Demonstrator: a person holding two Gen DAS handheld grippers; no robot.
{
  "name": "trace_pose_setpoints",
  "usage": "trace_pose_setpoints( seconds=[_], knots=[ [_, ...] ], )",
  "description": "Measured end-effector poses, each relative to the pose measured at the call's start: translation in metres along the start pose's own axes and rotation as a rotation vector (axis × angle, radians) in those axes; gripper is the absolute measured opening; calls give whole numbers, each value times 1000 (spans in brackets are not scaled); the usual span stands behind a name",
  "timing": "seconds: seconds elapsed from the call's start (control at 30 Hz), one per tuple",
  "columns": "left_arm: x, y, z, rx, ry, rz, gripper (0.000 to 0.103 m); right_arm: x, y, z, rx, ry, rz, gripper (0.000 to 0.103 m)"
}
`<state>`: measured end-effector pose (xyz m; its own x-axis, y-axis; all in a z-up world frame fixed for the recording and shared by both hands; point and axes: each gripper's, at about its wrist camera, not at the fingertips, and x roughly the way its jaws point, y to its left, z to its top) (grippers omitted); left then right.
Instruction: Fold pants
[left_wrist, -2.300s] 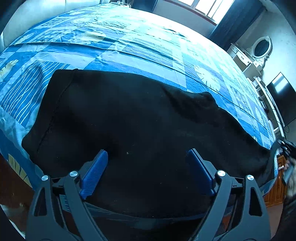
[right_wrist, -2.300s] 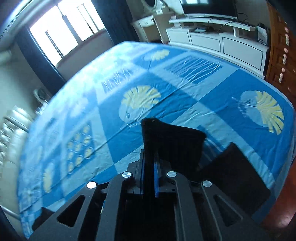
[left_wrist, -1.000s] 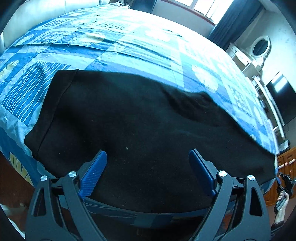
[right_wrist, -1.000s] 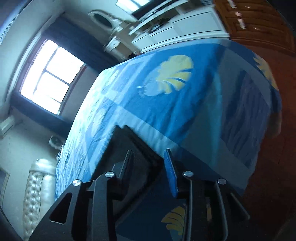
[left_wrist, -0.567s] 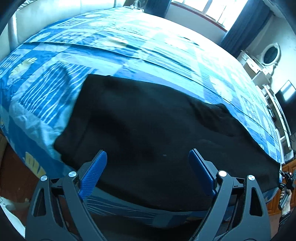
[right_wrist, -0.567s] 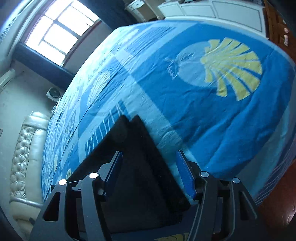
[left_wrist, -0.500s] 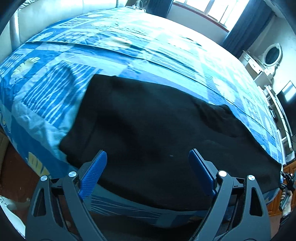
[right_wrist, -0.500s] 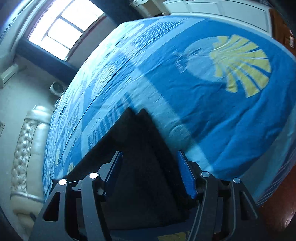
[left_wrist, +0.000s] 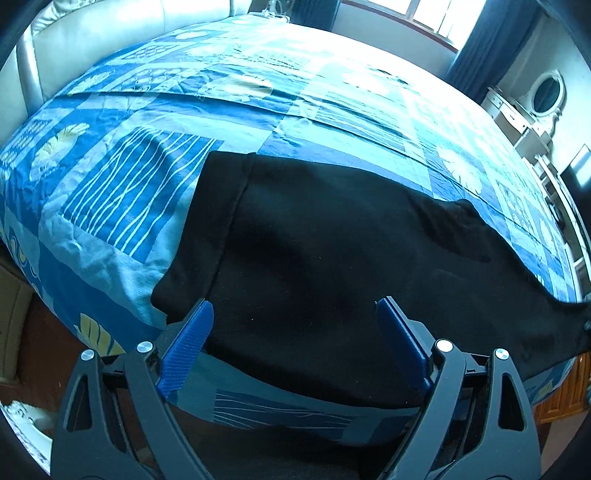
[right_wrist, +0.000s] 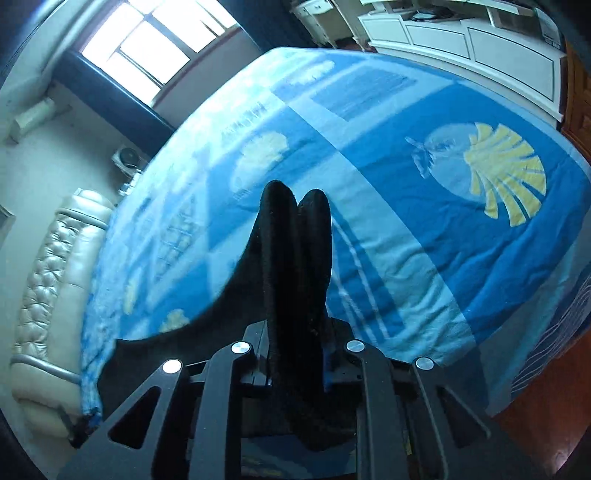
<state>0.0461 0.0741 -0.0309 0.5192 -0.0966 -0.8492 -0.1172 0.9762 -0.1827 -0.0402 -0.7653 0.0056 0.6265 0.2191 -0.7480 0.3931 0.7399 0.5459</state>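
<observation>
Right wrist view: right gripper (right_wrist: 295, 332), open half a second ago, now clenched on the black fabric pants' (left_wrist: 332, 258) cuff end, lifting it off the blue patterned bedspread (left_wrist: 332, 103); left gripper (left_wrist: 295, 328) released above the waistband, fold starting.

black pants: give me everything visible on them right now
The black pants are plain, matte, soft-looking fabric, lying lengthwise across the near edge of the blue patterned bedspread. The waistband, set off by a seam, lies at the left end; the legs run right. The fabric lies mostly flat, with a rumple along the far edge. The right claw is shut on the leg-end fabric, which stands bunched in two lobes above it. The left claw hangs open over the pants, not gripping.
</observation>
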Motion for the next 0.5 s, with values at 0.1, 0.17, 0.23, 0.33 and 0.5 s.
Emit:
trace_pose_setpoints(
  seconds=[0.1,0.17,0.23,0.33,0.5],
  knots=[
    [-4,1,0,8,-6,-9,90,-20,35,-1,-26,-21,102,18],
    [-6,1,0,8,-6,-19,90,-26,64,1,-54,-31,153,18],
    [-7,0,-1,11,-5,-24,90,-29,96,0,-96,-36,202,18],
    [-9,-1,-2,16,-13,-40,90,-27,145,-6,-170,-29,232,18],
    [-11,-2,-5,21,-12,-60,90,-7,217,-31,-273,10,273,18]
  ],
)
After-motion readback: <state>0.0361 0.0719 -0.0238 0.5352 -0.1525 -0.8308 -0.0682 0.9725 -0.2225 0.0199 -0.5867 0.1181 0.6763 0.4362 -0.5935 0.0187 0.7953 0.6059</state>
